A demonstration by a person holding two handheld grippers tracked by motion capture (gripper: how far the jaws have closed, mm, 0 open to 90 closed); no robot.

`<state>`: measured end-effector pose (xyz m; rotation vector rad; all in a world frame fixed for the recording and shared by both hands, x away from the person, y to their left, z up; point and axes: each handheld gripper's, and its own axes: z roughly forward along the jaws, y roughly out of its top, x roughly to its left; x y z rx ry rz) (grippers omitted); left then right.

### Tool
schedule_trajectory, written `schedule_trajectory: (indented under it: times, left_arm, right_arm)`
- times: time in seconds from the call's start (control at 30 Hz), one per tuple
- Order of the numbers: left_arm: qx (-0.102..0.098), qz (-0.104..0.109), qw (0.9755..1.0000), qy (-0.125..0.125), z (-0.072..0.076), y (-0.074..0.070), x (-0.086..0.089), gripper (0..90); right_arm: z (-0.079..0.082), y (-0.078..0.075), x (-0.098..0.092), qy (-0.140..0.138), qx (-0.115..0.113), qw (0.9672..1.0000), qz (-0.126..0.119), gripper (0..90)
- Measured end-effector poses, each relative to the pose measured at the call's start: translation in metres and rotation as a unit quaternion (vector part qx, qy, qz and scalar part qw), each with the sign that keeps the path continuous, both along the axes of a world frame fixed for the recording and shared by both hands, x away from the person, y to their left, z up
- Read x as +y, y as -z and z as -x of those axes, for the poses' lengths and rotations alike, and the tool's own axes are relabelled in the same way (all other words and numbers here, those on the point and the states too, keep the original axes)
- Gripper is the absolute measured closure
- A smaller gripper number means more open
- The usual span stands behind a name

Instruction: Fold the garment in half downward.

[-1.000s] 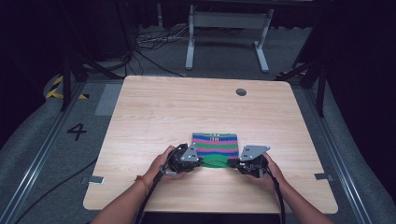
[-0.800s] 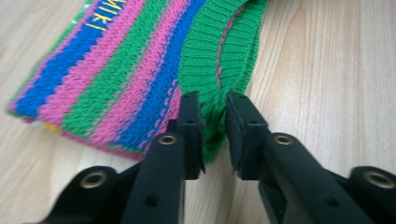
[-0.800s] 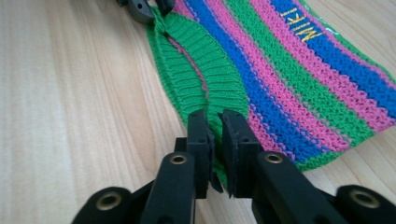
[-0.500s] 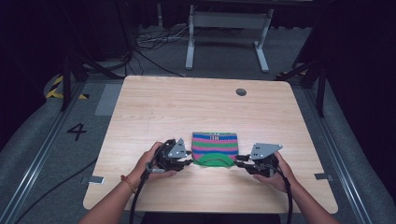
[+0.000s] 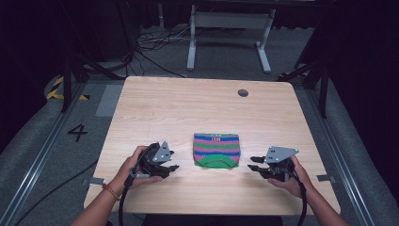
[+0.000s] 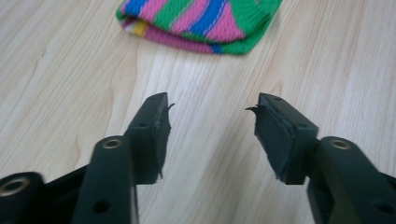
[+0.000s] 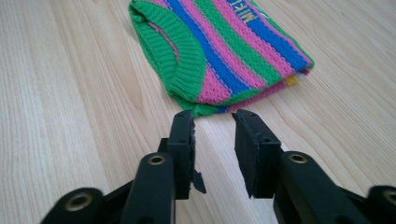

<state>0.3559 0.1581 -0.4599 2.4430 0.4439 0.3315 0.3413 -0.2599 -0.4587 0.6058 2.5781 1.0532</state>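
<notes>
Folded knit garment striped green, pink and blue point(image 5: 216, 150) lies flat on the pale wooden table point(image 5: 188, 108), near its front middle, between the left gripper point(image 5: 170, 164) and right gripper point(image 5: 253, 163), both off the cloth, jaws apart, holding nothing, hovering just beside it.
</notes>
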Motion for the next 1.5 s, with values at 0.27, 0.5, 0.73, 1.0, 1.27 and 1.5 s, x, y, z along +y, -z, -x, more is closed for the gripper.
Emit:
schedule_trajectory:
  times: [0.27,0.5,0.73,1.0,1.27,1.5]
  left_arm:
    - [0.011,0.004,0.9994,-0.033,0.002,0.006,0.022,32.6]
    - [0.018,0.005,0.9983,-0.056,0.006,0.014,0.044,27.7]
    - [0.019,-0.016,0.9963,-0.082,0.011,0.022,0.058,21.7]
    - [0.021,-0.007,0.9931,-0.115,0.017,0.026,0.08,20.2]
    - [0.032,0.01,0.9904,-0.134,0.019,0.031,0.095,19.1]
    - [0.053,0.042,0.9866,-0.148,0.021,0.036,0.108,18.3]
  right_arm:
    - [0.006,0.003,-0.02,0.028,-0.001,0.9996,0.009,56.8]
    - [0.009,0.005,-0.044,0.066,-0.011,0.9976,0.016,41.1]
    - [0.013,0.012,-0.065,0.109,-0.012,0.9938,0.017,32.1]
    - [0.018,0.021,-0.089,0.15,-0.001,0.9886,0.012,26.7]
    - [0.024,0.033,-0.108,0.178,0.018,0.9838,-0.004,24.1]
    - [0.029,0.04,-0.117,0.194,0.029,0.9804,-0.019,22.2]
